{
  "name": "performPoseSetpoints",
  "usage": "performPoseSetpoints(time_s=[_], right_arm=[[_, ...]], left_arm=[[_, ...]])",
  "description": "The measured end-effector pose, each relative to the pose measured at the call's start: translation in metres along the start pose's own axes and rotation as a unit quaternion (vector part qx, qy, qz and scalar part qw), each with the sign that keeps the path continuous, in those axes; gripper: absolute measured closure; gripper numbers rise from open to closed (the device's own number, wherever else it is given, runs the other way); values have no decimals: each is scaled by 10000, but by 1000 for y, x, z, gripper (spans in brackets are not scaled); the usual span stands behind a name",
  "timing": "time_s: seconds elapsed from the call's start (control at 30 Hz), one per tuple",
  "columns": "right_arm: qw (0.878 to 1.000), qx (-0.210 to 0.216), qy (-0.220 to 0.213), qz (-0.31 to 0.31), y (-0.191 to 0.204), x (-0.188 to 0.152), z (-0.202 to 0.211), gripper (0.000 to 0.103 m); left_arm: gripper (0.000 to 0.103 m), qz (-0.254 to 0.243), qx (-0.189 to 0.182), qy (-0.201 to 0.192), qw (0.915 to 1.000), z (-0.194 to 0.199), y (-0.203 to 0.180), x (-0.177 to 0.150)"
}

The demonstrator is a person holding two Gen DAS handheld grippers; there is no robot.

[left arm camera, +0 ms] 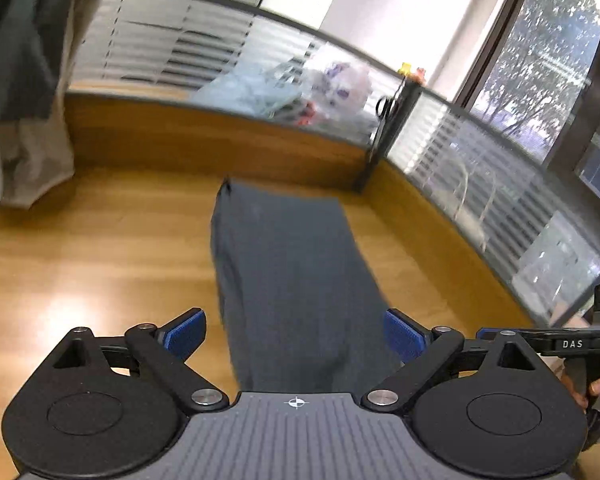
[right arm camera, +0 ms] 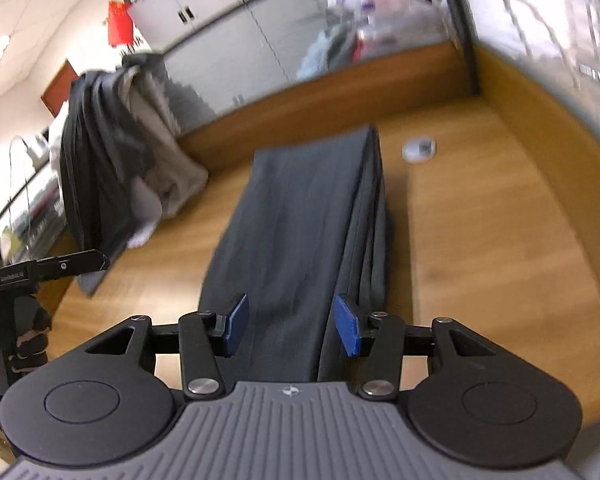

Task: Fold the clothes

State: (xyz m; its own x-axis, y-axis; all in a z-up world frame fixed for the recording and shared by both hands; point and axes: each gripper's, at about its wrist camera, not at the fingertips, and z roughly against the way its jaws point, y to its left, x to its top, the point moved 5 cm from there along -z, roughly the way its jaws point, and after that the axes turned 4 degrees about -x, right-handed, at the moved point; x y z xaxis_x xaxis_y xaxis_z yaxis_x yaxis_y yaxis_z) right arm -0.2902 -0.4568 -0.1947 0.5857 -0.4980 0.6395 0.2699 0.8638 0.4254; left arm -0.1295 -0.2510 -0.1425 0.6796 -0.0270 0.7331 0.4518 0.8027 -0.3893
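Blue-padded fingers (left arm camera: pixel 188 334) of the left gripper (left arm camera: pixel 296 334) stood wide apart, nothing pressed between them. On the right gripper (right arm camera: pixel 292 326), the fingers (right arm camera: pixel 236 326) were about half spread, also gripping nothing. Beyond both, the folded dark grey trousers (right arm camera: pixel 300 220) lay lengthwise on the wooden bench (left arm camera: pixel 100 248). Left of the trousers, more clothes (right arm camera: pixel 108 152) hung in a heap. To their right sat a small white round object (right arm camera: pixel 419 149).
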Motion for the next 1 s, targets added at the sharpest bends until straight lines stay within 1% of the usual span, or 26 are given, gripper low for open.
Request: performPoseSetpoints(time_s=[0.13, 0.17, 0.2, 0.27, 0.3, 0.43, 0.47, 0.5, 0.6, 0.73, 0.83, 0.9, 0.93, 1.0], right_arm=[[9994, -167, 292, 13, 5, -39, -19, 51], [9991, -191, 375, 11, 6, -47, -24, 54], [9987, -190, 470, 13, 8, -53, -31, 63], [9974, -235, 685, 43, 13, -65, -45, 76], [9967, -282, 752, 74, 15, -69, -51, 77], [9938, -518, 965, 187, 16, -82, -71, 79], [9931, -565, 1011, 184, 16, -82, -76, 87], [9925, -587, 1056, 166, 15, -83, -79, 99], [9918, -633, 1100, 164, 14, -79, -79, 100], [9948, -617, 787, 186, 19, -64, -53, 100], [9934, -694, 872, 257, 16, -64, -52, 98], [9921, -752, 951, 310, 13, -65, -53, 92], [9914, -780, 990, 337, 12, -66, -53, 86], [9913, -839, 942, 376, 9, -64, -56, 55]], left_arm=[[13, -229, 193, 295, 9991, -4, -1, -38], [13, -294, 229, 396, 9985, -6, 0, -47], [13, -350, 238, 508, 9978, -7, 2, -55], [13, -449, 249, 719, 9961, -9, 5, -68], [14, -484, 242, 794, 9954, -10, 6, -72], [14, -578, 167, 913, 9940, -11, 11, -79], [14, -563, 153, 912, 9941, -11, 12, -79], [14, -551, 149, 915, 9942, -11, 14, -79], [14, -601, 124, 900, 9940, -11, 17, -77], [14, -685, 73, 883, 9937, -13, 19, -73], [14, -675, 12, 915, 9935, -19, 21, -73], [14, -675, -10, 953, 9932, -25, 23, -73], [14, -684, -19, 968, 9930, -28, 23, -74], [16, -671, -46, 1015, 9926, -34, 24, -76]])
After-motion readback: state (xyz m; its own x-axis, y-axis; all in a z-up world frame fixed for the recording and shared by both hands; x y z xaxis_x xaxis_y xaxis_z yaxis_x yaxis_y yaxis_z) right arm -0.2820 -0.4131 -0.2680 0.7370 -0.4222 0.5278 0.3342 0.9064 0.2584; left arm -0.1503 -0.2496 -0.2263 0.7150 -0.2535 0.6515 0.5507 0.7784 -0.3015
